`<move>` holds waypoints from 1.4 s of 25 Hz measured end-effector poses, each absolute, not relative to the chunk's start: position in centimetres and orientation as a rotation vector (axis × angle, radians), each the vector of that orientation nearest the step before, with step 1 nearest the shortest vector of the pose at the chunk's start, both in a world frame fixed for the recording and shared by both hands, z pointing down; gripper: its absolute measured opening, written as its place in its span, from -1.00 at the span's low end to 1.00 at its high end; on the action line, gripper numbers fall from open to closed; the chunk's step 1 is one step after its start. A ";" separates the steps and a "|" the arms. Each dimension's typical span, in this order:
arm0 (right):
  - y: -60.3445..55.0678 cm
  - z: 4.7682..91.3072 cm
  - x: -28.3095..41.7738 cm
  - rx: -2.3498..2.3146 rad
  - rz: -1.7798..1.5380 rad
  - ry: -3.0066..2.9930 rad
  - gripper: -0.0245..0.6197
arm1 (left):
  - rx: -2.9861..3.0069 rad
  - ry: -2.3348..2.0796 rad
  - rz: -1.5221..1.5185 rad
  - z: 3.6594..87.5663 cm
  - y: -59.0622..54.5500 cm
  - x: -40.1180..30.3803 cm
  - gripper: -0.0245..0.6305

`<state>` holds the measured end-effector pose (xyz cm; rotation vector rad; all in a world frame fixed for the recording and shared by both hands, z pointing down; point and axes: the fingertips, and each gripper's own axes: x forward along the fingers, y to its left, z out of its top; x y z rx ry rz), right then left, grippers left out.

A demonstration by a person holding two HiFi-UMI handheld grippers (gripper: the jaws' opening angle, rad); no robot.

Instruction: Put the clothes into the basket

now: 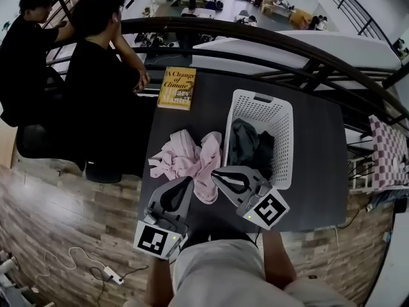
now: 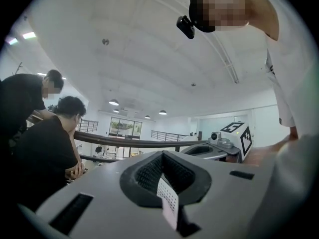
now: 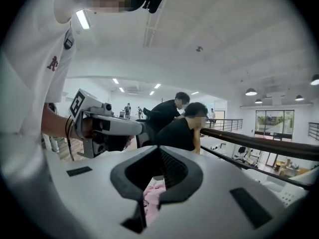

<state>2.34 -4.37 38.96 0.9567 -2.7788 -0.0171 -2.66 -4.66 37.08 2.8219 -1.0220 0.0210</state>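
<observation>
While left gripper [image 1: 189, 181] and right gripper [image 1: 216, 172] both show jaws closed and empty, the pink garment [image 1: 190, 158] lies on the worktop [image 1: 319, 152] just left of the basket [image 1: 238, 102], lengthwise across, immediately ahead of both

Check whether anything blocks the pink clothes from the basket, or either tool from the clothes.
Nothing visible. The pink clothes lie right beside the basket; the left tool and right tool are just short of them. The book lies farther back, off both paths.
</observation>
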 end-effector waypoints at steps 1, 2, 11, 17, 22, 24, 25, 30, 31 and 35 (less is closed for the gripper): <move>-4.2 39.4 1.9 0.921 -0.010 -2.767 -0.87 | 2.821 -1.031 0.018 37.1 -4.6 -3.0 -0.92; -4.2 39.9 1.5 0.889 -0.008 -2.753 -0.87 | 2.817 -1.040 0.022 37.3 -4.6 -3.3 -0.92; -4.4 44.7 -1.6 0.750 -0.002 -2.615 -0.84 | 2.754 -1.119 0.094 39.8 -4.4 -6.2 -0.92; -4.8 48.4 -2.4 0.694 -0.023 -2.502 -0.55 | 2.680 -1.156 0.115 40.6 -4.0 -7.4 -0.92; -5.1 51.1 -2.1 0.655 -0.053 -2.346 -0.44 | 2.655 -1.175 0.123 41.5 -3.9 -8.1 -0.92; -5.2 51.9 -2.0 0.634 -0.061 -2.295 -0.41 | 2.648 -1.178 0.122 41.7 -3.9 -8.2 -0.92; -5.3 52.4 -1.9 0.625 -0.066 -2.271 -0.38 | 2.644 -1.179 0.123 41.8 -3.9 -8.3 -0.92; -5.8 54.3 -1.5 0.585 -0.097 -2.151 -0.29 | 2.634 -1.170 0.128 42.6 -3.9 -8.3 -0.92; -5.9 54.6 -1.3 0.580 -0.099 -2.130 -0.27 | 2.633 -1.166 0.129 42.7 -4.0 -8.2 -0.92; -6.3 56.0 -0.7 0.547 -0.107 -2.052 -0.20 | 2.634 -1.153 0.124 43.1 -4.4 -7.7 -0.92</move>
